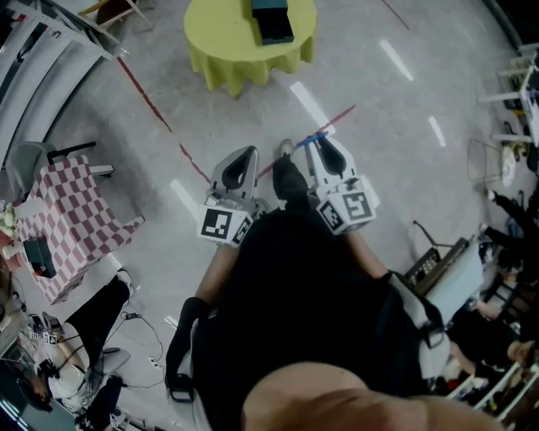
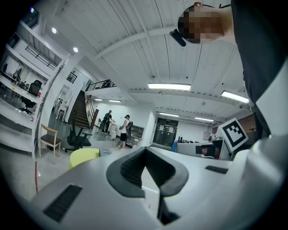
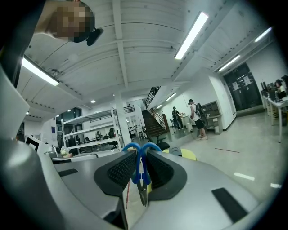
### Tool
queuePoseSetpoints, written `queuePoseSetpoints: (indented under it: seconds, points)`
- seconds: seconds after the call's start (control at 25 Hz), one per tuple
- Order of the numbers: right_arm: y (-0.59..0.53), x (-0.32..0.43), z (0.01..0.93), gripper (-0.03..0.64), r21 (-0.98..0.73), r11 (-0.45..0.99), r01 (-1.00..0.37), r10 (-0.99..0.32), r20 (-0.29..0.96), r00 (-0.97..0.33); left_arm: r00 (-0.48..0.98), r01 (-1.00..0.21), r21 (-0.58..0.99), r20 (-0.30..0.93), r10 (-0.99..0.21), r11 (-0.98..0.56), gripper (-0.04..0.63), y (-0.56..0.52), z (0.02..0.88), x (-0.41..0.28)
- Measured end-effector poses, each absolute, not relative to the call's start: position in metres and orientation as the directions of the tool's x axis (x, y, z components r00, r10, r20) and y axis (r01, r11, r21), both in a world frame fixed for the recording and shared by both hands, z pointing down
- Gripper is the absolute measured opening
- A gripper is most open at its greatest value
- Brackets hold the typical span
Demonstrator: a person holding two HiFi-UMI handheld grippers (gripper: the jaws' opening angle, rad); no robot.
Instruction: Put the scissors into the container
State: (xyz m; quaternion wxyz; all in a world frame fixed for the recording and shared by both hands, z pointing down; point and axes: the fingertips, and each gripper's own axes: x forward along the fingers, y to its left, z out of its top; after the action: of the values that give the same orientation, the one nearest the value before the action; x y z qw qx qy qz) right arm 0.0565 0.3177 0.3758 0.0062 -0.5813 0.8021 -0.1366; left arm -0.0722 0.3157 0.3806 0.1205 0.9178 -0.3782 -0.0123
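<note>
Blue plastic handles of the scissors [image 3: 138, 173] are showing in the right gripper view, low in the centre of the frame. The right gripper [image 3: 140, 155] is pinching them between its dark ribbed pads, with the loops pointing up and the metal blades hanging down toward the camera.

In the left gripper view, I am seeing the left gripper [image 2: 145, 153] with its jaw tips pressed together and nothing between them. Only pale floor is showing through the small gap behind the tips.

From the head view, I am looking steeply down the person's dark clothing. Both tools are sitting side by side at mid-frame, the left gripper [image 1: 242, 164] just left of centre and the right gripper [image 1: 327, 153] just right of it, both pointing toward the top of the frame.

A round yellow table [image 1: 227, 42] is standing at the top centre, well apart from the grippers. A dark container [image 1: 271, 21] is resting on it. A pink checkered table [image 1: 72, 219] is sitting at the left edge, and a red floor line [image 1: 147, 97] is running diagonally between the two tables.
</note>
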Motion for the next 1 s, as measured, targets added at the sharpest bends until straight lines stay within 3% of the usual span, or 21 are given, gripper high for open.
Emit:
queuePoseSetpoints:
  seconds: [0.72, 1.0]
  points:
    - [0.133, 0.157, 0.363, 0.075, -0.242, 0.368, -0.898, -0.906, 0.126, -0.405, 0.676, -0.733, 0.184, 0.084, -0.732, -0.655, -0.005, 0.143, 0.354, 0.036]
    - [0.086, 0.169, 0.362, 0.075, -0.253, 0.390, -0.886, -0.894, 0.128, -0.430, 0.633, -0.768, 0.201, 0.095, -0.768, -0.608, -0.005, 0.101, 0.356, 0.040]
